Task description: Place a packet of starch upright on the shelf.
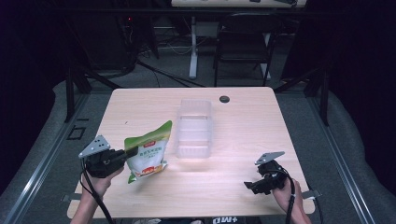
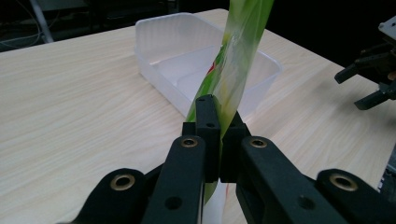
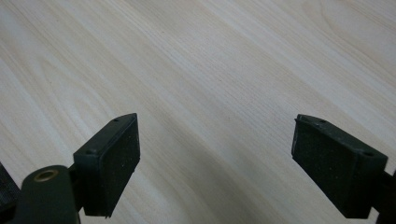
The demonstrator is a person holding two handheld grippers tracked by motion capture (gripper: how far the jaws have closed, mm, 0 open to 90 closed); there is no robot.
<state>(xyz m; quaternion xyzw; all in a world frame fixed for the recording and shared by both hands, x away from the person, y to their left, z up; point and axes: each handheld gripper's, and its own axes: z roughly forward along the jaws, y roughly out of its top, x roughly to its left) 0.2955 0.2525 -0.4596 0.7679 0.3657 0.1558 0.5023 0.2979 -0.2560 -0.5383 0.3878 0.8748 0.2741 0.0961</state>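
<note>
On the table's (image 1: 243,121) near-left part, item one: a green-and-white pouch (image 1: 148,150), held upright, its lower corner at or just above the wood, just beside the bin's (image 1: 193,129) near-left corner. Left gripper (image 1: 132,151): jaws pinched narrow on the pouch's left edge; the left gripper view showed the film clamped between the pads (image 2: 208,116) and rising tilted toward the bin (image 2: 177,60). Item two: the bin, clear plastic, open-topped, empty as far as could be seen, at mid-table. Right gripper (image 1: 252,185): jaws wide, holding nothing, resting over bare wood (image 3: 210,70) at the near right, well apart from both items.

Step judged in hand: carrying the pouch to the bin. Handling advice: lift until the bottom clears the near wall, keep the pinch firm since the thin film could slip, centre over the opening, lower, then release.
</note>
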